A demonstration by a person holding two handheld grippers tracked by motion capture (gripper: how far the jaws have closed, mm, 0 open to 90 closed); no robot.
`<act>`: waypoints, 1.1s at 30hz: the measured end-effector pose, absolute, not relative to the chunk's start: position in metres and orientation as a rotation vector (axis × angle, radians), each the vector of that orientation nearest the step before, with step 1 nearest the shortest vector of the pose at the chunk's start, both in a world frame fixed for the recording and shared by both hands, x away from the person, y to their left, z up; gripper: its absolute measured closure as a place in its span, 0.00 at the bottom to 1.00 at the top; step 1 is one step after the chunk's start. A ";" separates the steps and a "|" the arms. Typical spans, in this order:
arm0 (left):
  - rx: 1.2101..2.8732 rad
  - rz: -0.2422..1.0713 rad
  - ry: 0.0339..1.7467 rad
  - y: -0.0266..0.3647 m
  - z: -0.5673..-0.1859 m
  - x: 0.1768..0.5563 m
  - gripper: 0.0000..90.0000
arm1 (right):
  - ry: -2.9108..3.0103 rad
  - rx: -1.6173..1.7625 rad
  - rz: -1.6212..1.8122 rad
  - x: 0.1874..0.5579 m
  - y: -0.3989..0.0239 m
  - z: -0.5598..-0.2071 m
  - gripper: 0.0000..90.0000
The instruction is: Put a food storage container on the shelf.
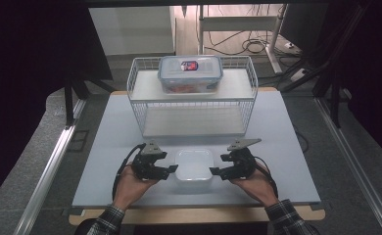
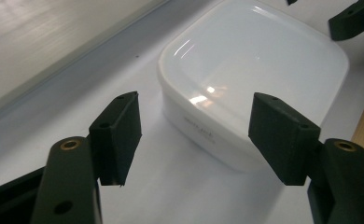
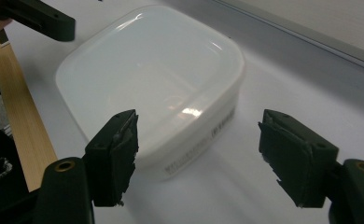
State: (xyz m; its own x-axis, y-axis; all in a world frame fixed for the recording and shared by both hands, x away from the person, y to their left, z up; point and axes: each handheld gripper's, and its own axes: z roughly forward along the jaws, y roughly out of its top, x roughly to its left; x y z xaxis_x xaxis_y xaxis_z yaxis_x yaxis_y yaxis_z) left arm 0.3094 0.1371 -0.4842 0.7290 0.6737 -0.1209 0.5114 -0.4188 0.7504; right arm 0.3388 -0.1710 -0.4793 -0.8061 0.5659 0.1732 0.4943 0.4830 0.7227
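Plaid sleeves; 2 black grippers, brass screws, grey triangular plates, black cables.

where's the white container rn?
High view: the white container sits on the table's near-centre, between the left tool and right tool, in front of the wire rack.

Dark curtains (image 1: 27, 73), grey floor (image 1: 42, 127)
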 end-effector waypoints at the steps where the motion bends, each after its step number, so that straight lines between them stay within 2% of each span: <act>1: 2.109 0.210 0.898 0.135 -0.489 0.314 0.37 | 2.648 0.940 1.233 0.341 -0.165 -0.481 0.33; 2: 2.109 0.210 0.898 0.135 -0.489 0.314 0.35 | 2.658 0.943 1.238 0.342 -0.163 -0.482 0.33; 5: 2.072 0.090 0.919 0.136 -0.497 0.320 0.30 | 2.691 0.962 1.267 0.345 -0.159 -0.485 0.32; 7: 2.063 0.073 0.920 0.136 -0.498 0.321 0.27 | 2.712 0.993 1.274 0.348 -0.158 -0.486 0.29; 10: 2.032 -0.006 0.925 0.135 -0.503 0.324 0.27 | 2.720 1.021 1.286 0.350 -0.158 -0.488 0.30; 11: 2.016 -0.092 0.922 0.132 -0.507 0.325 0.28 | 2.743 1.047 1.303 0.350 -0.159 -0.489 0.32; 15: 2.013 -0.137 0.956 0.133 -0.507 0.321 0.28 | 2.766 1.103 1.283 0.348 -0.159 -0.488 0.35; 18: 2.016 -0.103 0.960 0.135 -0.502 0.310 0.38 | 2.766 1.142 1.256 0.342 -0.161 -0.484 0.45; 20: 2.006 -0.074 0.964 0.138 -0.499 0.307 0.54 | 2.753 1.216 1.263 0.340 -0.166 -0.481 0.59; 21: 2.003 -0.087 0.970 0.140 -0.498 0.306 0.54 | 2.753 1.216 1.263 0.340 -0.166 -0.481 0.59; 25: 1.985 -0.053 1.003 0.140 -0.494 0.303 0.64 | 2.741 1.288 1.263 0.339 -0.170 -0.475 0.70; 30: 1.947 0.028 1.021 0.144 -0.489 0.301 0.83 | 2.675 1.296 1.287 0.336 -0.174 -0.470 0.87; 33: 1.926 0.021 1.043 0.145 -0.490 0.300 0.85 | 2.650 1.286 1.301 0.334 -0.173 -0.471 0.87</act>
